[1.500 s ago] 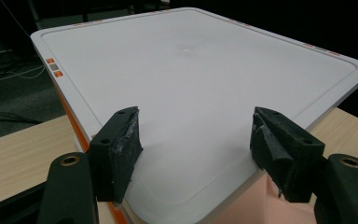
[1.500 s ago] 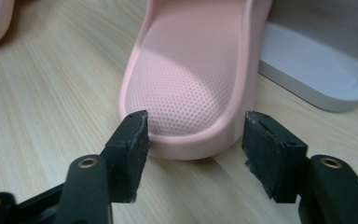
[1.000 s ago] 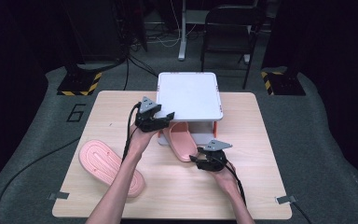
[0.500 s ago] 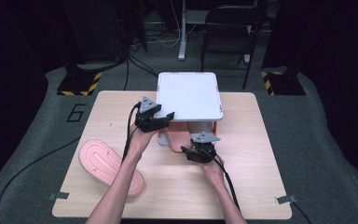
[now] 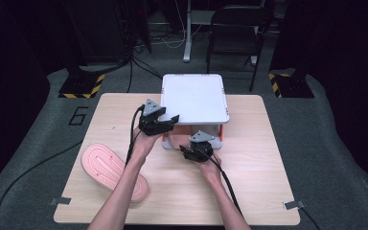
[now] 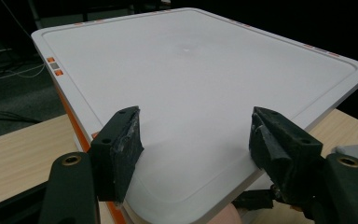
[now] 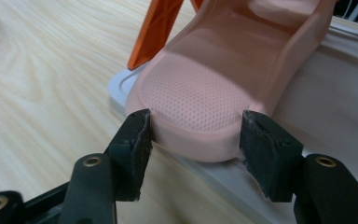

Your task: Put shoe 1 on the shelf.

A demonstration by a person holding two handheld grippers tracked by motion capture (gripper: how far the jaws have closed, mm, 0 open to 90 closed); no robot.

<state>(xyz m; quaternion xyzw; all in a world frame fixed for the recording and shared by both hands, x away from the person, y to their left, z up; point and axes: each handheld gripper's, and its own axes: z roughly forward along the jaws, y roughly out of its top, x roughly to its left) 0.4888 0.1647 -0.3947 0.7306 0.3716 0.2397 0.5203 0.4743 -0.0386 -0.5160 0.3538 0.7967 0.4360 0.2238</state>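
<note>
Pink foam slipper (image 7: 214, 88), dimpled footbed, rounded heel, lies on the lower white shelf (image 7: 317, 140) of the small rack at table centre. My right gripper (image 7: 193, 140) straddles the heel, pads at both sides, jaws about half open; they've just widened a little; a firm pinch I cannot confirm. Orange strut (image 7: 156, 28) at 11 o'clock of the heel. Rack top (image 6: 196, 93), smooth matte white, rounded corners, overhangs the slipper. Left gripper (image 6: 193, 140) hovers at its near edge, jaws wide, holding nothing. Second slipper (image 5: 110, 170), ribbed sole up, at 8 o'clock on the wooden table (image 5: 258, 191).
</note>
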